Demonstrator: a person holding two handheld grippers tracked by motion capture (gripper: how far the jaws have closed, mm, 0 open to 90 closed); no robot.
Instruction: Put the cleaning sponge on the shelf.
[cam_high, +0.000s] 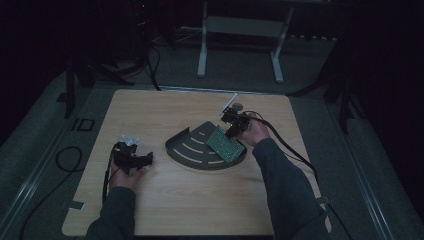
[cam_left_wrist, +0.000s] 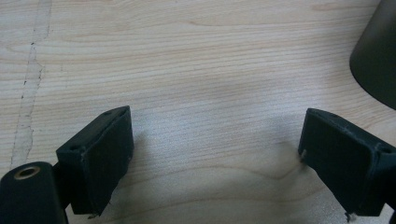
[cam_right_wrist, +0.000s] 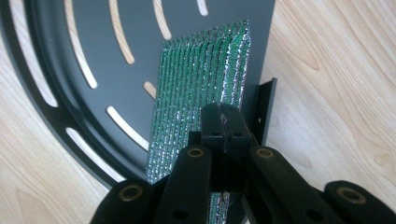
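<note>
Green circuit board (cam_right_wrist: 201, 93) is clamped at its near edge by the right gripper (cam_right_wrist: 223, 126), long axis running away from the jaws over the slotted black tray (cam_right_wrist: 93, 37). Farther left, the left gripper (cam_left_wrist: 210, 158) rests released above bare table (cam_left_wrist: 187, 56).

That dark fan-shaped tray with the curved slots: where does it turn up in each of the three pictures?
High view: the tray lies at the table's centre, a green board on its right part.
Left gripper view: its dark edge cuts the upper right corner.
Right gripper view: its slotted floor spreads across the upper left, behind the right gripper shut on the green board.
Shared landmark: the pale wooden table.
</note>
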